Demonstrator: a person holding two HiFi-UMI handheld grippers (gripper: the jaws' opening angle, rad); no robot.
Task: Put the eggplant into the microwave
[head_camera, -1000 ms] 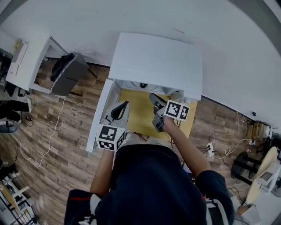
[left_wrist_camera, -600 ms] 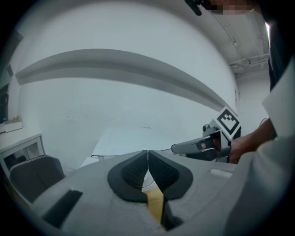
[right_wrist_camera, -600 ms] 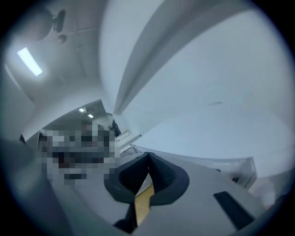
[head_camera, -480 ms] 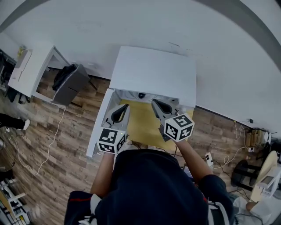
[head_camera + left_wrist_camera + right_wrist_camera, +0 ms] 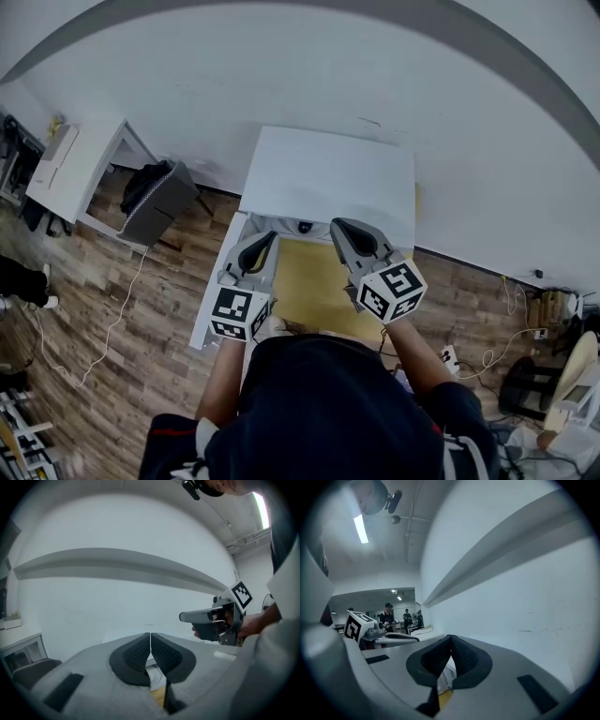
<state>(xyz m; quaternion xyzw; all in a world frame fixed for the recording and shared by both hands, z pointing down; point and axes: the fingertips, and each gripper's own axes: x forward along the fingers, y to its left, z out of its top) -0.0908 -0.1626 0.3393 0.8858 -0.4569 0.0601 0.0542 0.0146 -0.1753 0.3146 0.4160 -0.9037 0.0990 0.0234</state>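
The white microwave (image 5: 328, 178) stands against the wall and I see its top from above. A yellow surface (image 5: 309, 281) lies in front of it. My left gripper (image 5: 270, 236) is held over the left part of that surface, shut with nothing between its pads (image 5: 140, 651). Beside it my right gripper (image 5: 337, 227) is raised level, also shut and empty, its marker cube (image 5: 392, 289) turned upward. Each gripper view shows the other gripper beside it: the right gripper (image 5: 187, 617) and the left gripper (image 5: 393, 637). No eggplant shows in any view.
A white panel (image 5: 214, 291) juts out at the microwave's front left. A white desk (image 5: 75, 159) and a dark chair (image 5: 150, 202) stand at the left on the wooden floor. Cables (image 5: 112, 319) trail there, and a power strip (image 5: 448, 356) lies at the right.
Both grippers have risen toward the head camera. The right gripper has rolled, so its marker cube now faces up, and it has lifted off the yellow surface.
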